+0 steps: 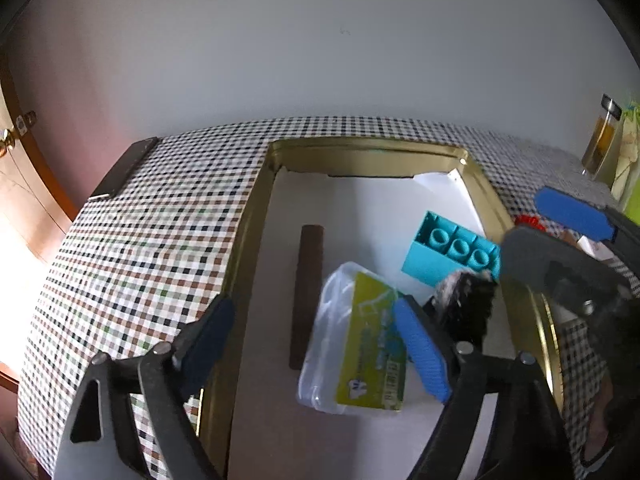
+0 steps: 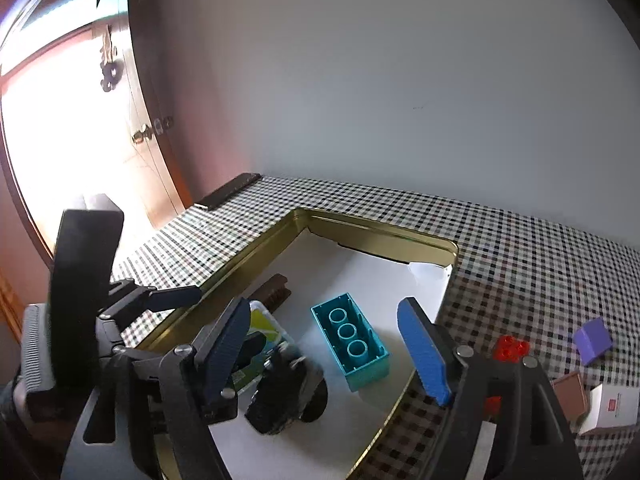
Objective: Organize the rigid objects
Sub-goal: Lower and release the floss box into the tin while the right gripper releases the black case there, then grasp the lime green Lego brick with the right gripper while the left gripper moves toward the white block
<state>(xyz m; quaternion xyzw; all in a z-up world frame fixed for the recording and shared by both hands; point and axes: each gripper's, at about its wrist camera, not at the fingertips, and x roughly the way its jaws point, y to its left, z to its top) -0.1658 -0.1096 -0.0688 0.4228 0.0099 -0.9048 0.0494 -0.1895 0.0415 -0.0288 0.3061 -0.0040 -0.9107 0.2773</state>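
A gold tin tray (image 1: 360, 148) lined with white paper lies on the checked tablecloth. Inside it are a brown bar (image 1: 307, 292), a clear plastic case with a green label (image 1: 360, 344), an upturned teal brick (image 1: 448, 252) and a black-and-white object (image 1: 466, 304). My left gripper (image 1: 316, 344) hangs open over the case, pads apart from it. My right gripper (image 2: 324, 352) is open above the teal brick (image 2: 352, 344) and the blurred black object (image 2: 286, 392), touching neither. One of its blue pads (image 1: 576, 212) shows at the tray's right rim.
Right of the tray (image 2: 372, 232) on the cloth lie a red brick (image 2: 510, 348), a purple block (image 2: 592, 340), a brown block (image 2: 570, 394) and a white box (image 2: 612, 404). A bottle of amber liquid (image 1: 600, 140) stands far right. The wall is behind, a door left.
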